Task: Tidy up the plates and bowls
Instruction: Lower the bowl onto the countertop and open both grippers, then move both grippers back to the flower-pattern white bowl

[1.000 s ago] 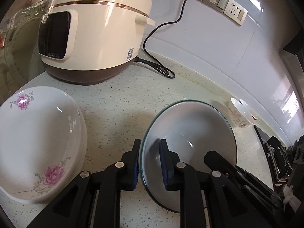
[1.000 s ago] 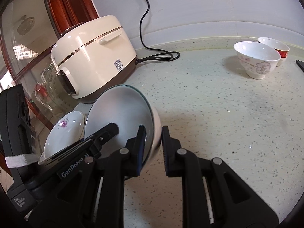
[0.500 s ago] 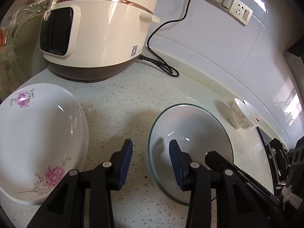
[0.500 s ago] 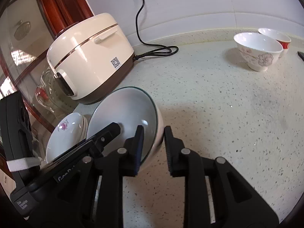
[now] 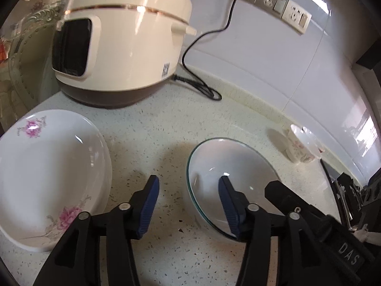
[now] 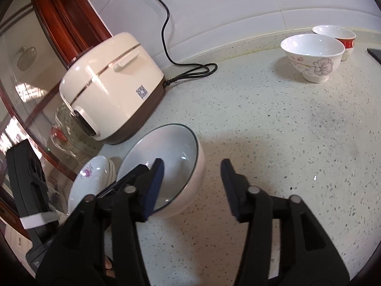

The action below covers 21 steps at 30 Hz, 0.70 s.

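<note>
Bright daylight glares off the rice cooker [image 5: 123, 40] and the wall tiles [image 5: 281, 54] toward 3 o'clock. Soft shadows fall on the table [image 6: 273, 128]. Fisheye edges bend and darken; the cooker shows slight motion blur.

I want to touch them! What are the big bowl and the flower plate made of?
The big bowl looks like glazed ceramic: smooth and shiny, with a thin dark line on its rim. The flower plate seems to be glossy white porcelain, with pink flowers and bright light spots. Hard plastic can't be fully ruled out.
</note>
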Each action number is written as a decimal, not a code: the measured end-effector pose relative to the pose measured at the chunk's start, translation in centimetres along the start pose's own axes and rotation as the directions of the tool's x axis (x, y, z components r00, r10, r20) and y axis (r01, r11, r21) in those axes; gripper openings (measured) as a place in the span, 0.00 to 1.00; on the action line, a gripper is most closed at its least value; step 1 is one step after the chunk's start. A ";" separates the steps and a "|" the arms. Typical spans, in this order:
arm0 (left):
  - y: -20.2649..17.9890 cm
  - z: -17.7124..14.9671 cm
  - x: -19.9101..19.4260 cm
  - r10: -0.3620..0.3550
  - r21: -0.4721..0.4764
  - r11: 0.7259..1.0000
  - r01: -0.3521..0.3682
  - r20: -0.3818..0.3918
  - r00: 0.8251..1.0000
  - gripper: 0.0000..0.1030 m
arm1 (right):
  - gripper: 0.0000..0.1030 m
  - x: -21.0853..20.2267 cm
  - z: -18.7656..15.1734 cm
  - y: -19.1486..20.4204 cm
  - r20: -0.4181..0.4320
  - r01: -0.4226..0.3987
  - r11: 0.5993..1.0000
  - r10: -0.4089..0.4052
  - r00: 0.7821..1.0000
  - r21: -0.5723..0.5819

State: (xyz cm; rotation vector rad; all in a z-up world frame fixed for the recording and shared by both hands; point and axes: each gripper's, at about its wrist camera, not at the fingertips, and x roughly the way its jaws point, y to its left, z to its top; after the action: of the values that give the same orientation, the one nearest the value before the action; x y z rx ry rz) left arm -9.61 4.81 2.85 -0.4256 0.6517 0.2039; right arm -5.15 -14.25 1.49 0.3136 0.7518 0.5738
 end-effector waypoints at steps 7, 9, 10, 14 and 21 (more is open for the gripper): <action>-3.3 0.3 -5.1 0.008 0.138 0.990 -0.038 0.213 0.977 0.83 | 0.70 -2.5 0.7 -3.0 0.035 -0.033 0.998 0.031 0.999 0.056; -4.6 0.4 -6.1 0.013 0.174 0.983 -0.061 0.266 0.964 0.86 | 0.71 -3.6 1.4 -5.0 0.032 -0.015 0.996 0.012 0.999 0.085; -5.4 0.5 -6.5 0.013 0.192 0.979 -0.071 0.287 0.958 0.89 | 0.71 -4.2 1.7 -5.9 0.037 -0.020 0.995 0.016 0.999 0.097; -8.9 1.9 -5.9 -0.068 0.236 0.972 -0.004 0.294 0.954 1.00 | 0.76 -6.9 3.9 -10.3 0.083 0.029 0.989 -0.041 0.996 0.146; -17.7 5.4 1.3 -0.225 0.299 0.933 0.200 0.049 0.973 1.00 | 0.80 -7.2 10.6 -18.7 0.087 0.168 0.918 -0.213 0.973 0.360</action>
State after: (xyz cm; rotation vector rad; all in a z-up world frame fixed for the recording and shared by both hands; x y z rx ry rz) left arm -0.10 -8.51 11.51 -0.1978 0.5389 -0.0820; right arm 5.22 -34.26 4.16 0.5943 0.7521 0.2286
